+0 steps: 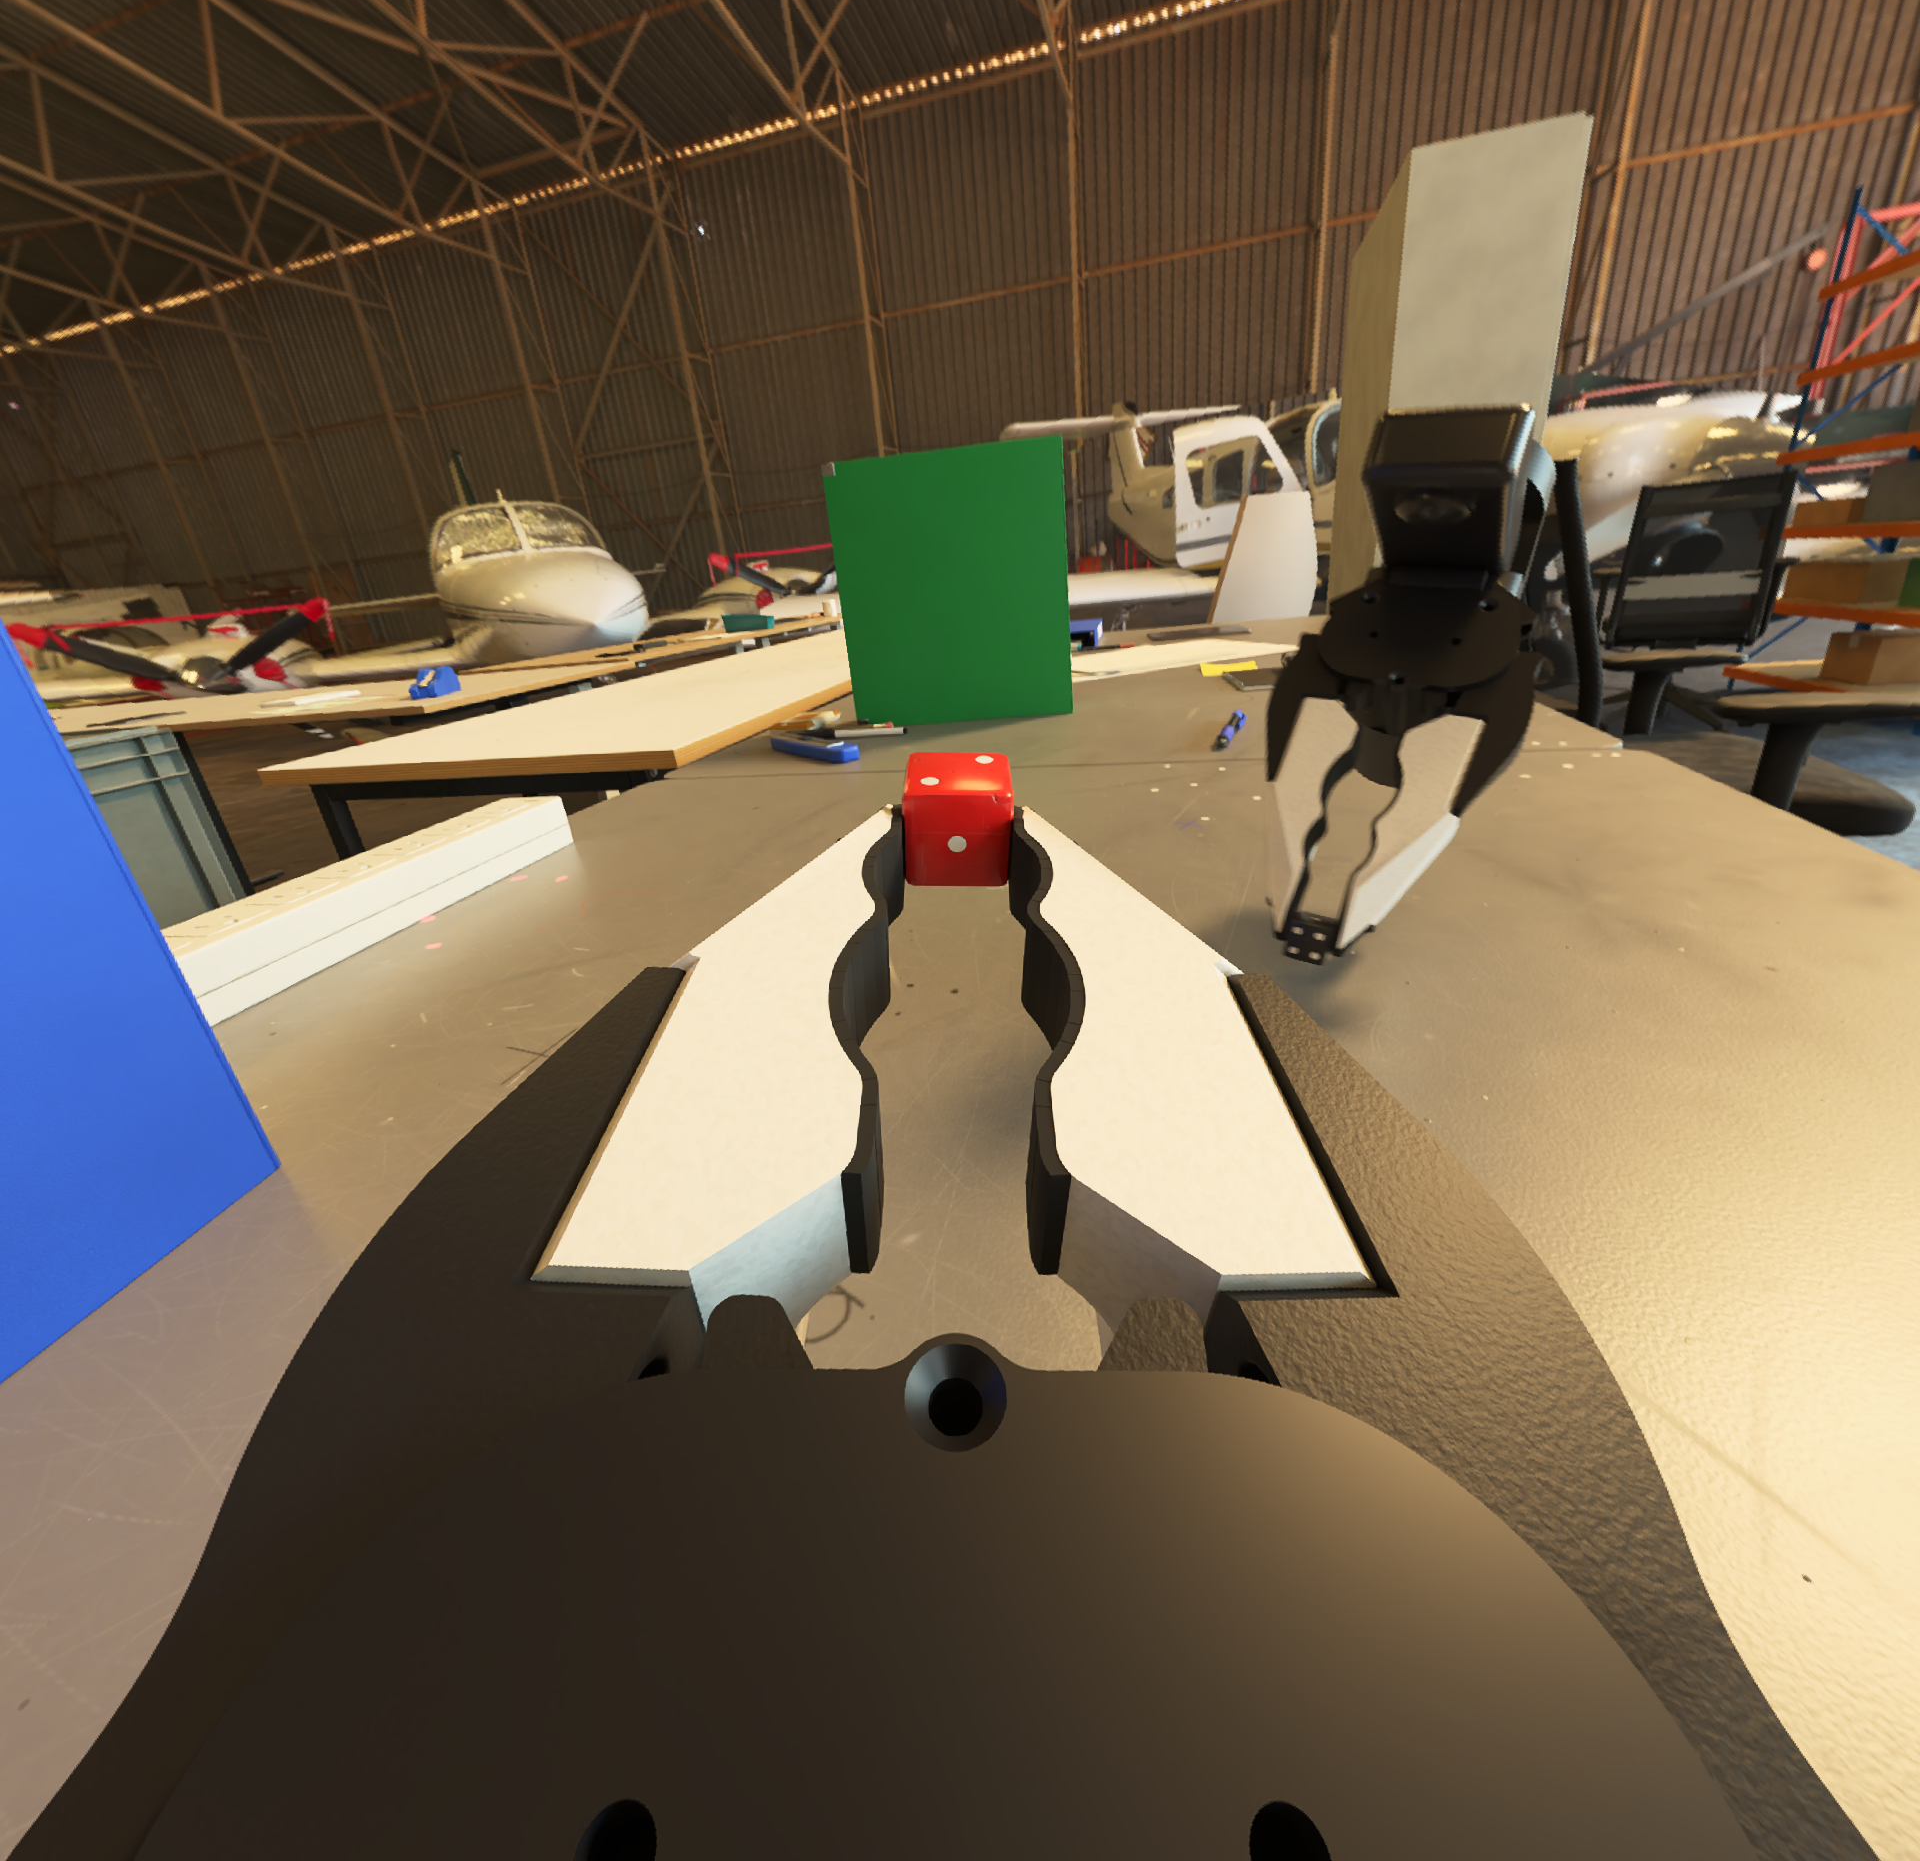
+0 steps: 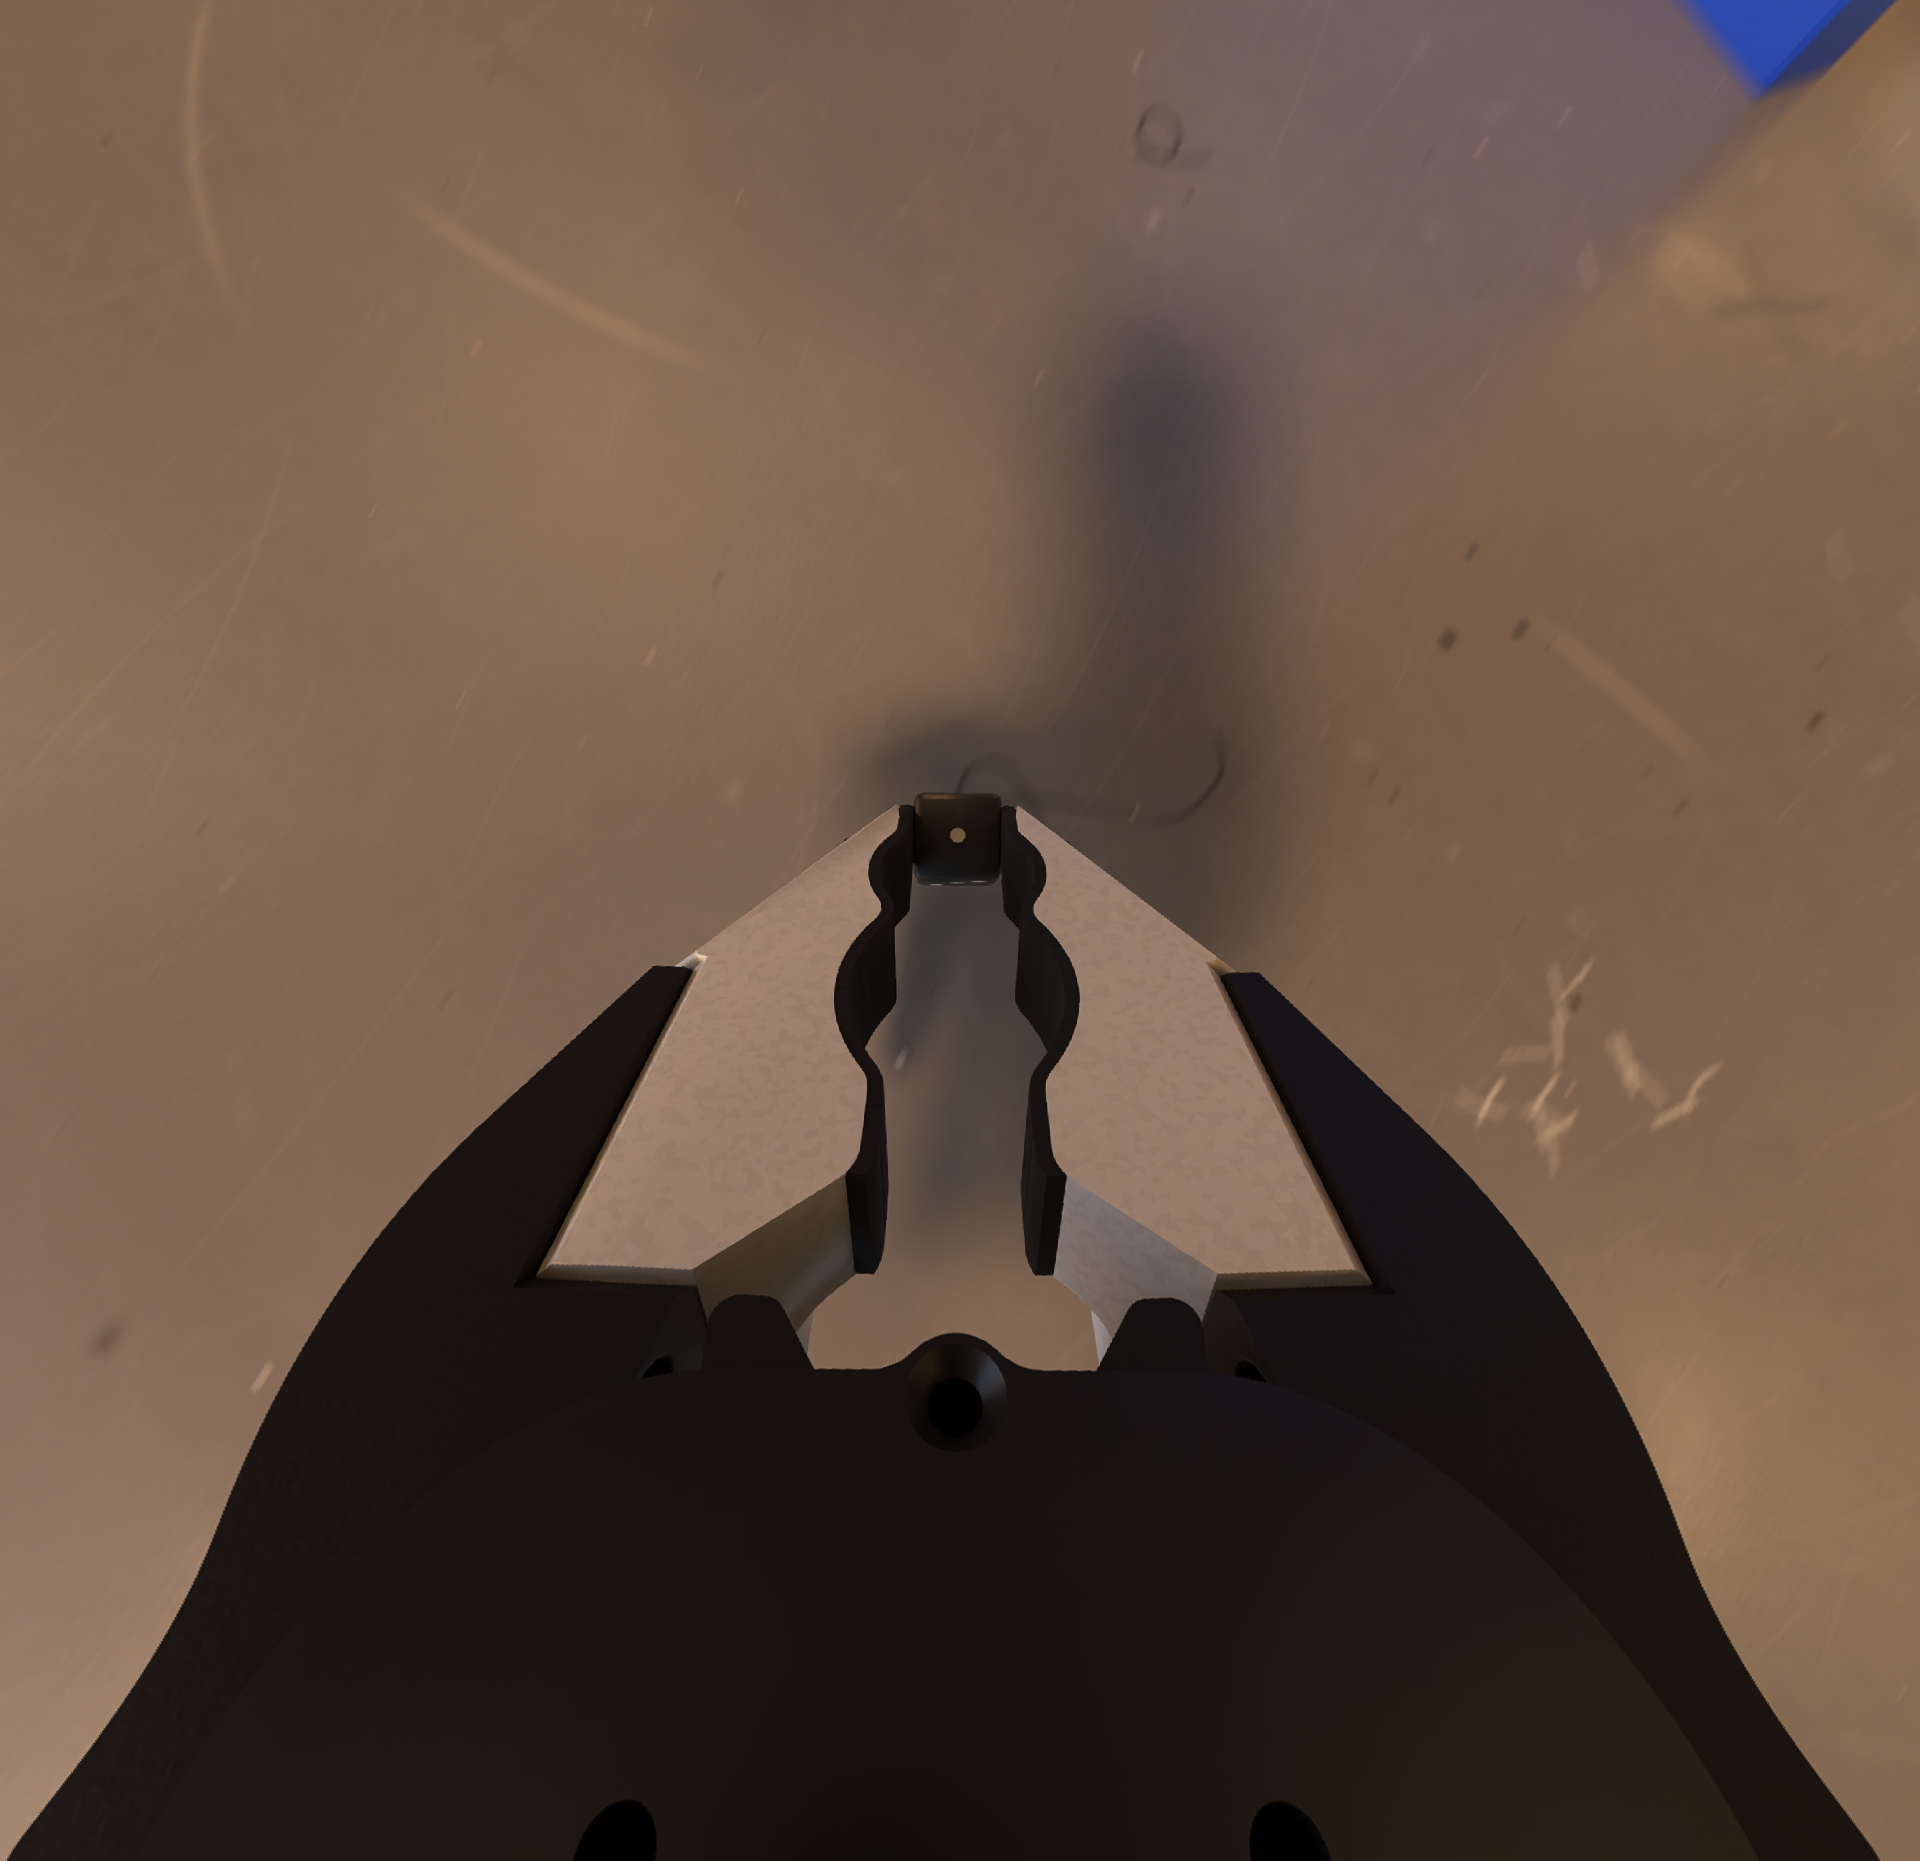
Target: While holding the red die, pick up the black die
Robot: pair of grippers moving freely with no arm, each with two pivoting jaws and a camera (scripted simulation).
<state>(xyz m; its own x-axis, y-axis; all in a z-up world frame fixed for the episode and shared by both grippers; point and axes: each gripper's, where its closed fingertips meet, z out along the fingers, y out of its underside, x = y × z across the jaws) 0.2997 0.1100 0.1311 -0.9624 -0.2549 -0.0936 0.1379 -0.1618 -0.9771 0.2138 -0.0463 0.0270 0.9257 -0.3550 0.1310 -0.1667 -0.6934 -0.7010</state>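
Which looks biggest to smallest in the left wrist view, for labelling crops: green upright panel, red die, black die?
1. Green upright panel
2. Red die
3. Black die

Nearness to the camera differs, so true sizes stay unsure.

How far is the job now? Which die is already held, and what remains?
Done: the left gripper is shut on the red die, clear of the table. In hand: the right gripper has closed on the black die, which is at or just above the tabletop. Left: raise it clearly.
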